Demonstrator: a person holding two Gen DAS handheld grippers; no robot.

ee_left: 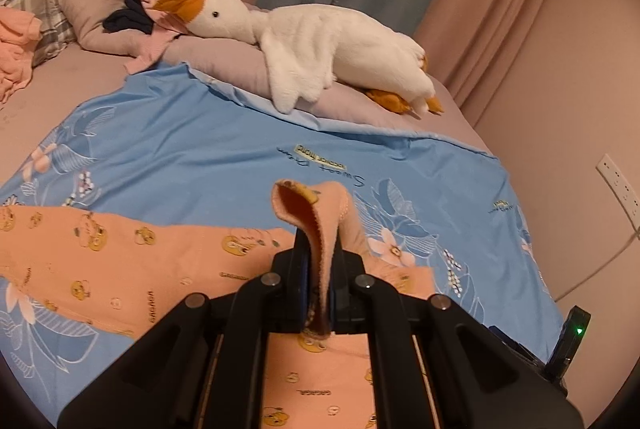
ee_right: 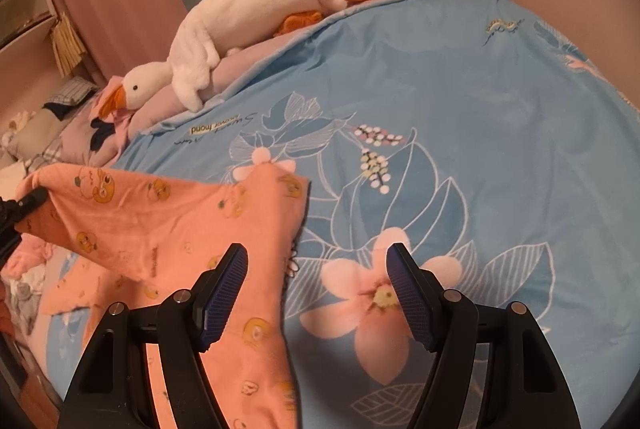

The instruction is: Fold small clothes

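Lifting: left tool (ee_left: 318,269) clamped tight on an edge of the orange duck-print garment (ee_left: 120,253), which peaks up from the lower centre of the left wrist view.
Garment place: spread on the blue floral quilt (ee_right: 460,101), lower left of the right wrist view, one corner raised.
Right tool (ee_right: 316,293): jaws wide, nothing between them, hovering just right of the garment's edge.
Risk: thin pinch may slip as the cloth's weight drags; fold could land crooked with one corner carried.
Hidden: garment type unclear; its lower part cut off by the frame. Plush goose (ee_left: 304,41) well apart.
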